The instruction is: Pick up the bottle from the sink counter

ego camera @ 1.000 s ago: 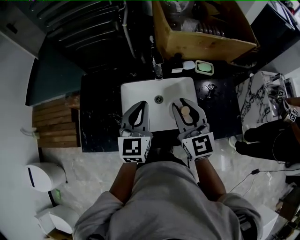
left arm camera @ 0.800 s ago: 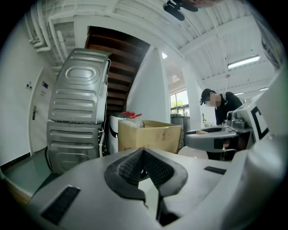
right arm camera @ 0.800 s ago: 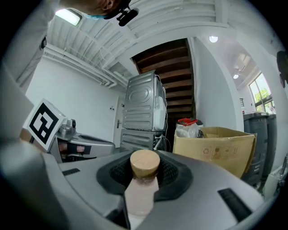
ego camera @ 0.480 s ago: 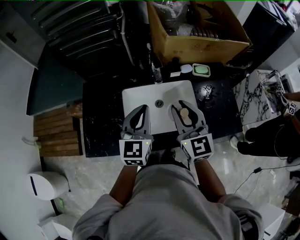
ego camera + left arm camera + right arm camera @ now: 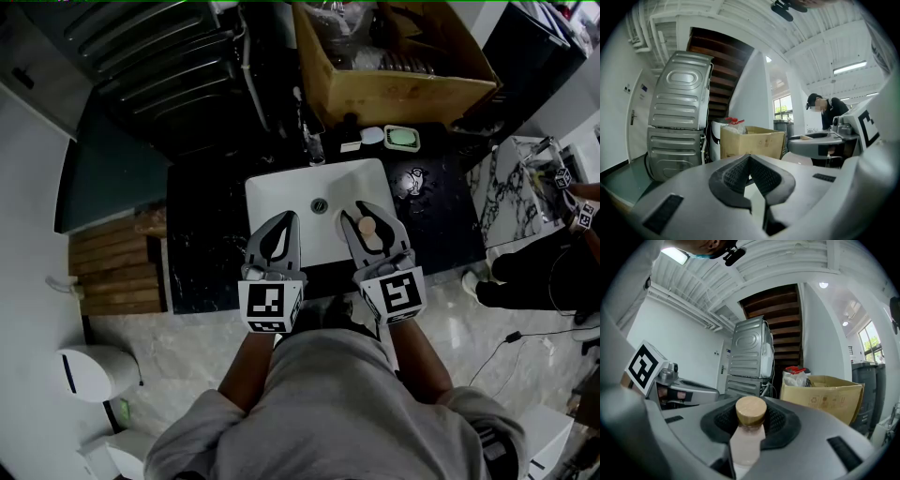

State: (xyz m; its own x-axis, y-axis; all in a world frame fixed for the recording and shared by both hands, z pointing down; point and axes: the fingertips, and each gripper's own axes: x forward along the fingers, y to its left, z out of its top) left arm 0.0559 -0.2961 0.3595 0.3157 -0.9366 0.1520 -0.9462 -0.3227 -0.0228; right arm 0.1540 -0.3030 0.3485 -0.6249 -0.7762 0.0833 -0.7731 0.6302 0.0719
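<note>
Right gripper (image 5: 369, 214) is clamped on the bottle (image 5: 748, 430), pads on the neck under the wooden cap, over the sink basin (image 5: 281, 187) at 5 o'clock. Pickup looks done. Left gripper (image 5: 285, 218) is pinched together and empty, probably parked at 7. Cardboard box (image 5: 403, 94) at 12 holds bagged clutter. Soap dish (image 5: 404, 139) at 1 holds something pale green.

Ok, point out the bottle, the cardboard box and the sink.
bottle (image 5: 747, 442): right gripper view, pale body below the wooden cap.
cardboard box (image 5: 403, 98): head view, near side wall.
sink (image 5: 281, 192): head view, bare basin left of the drain.
</note>
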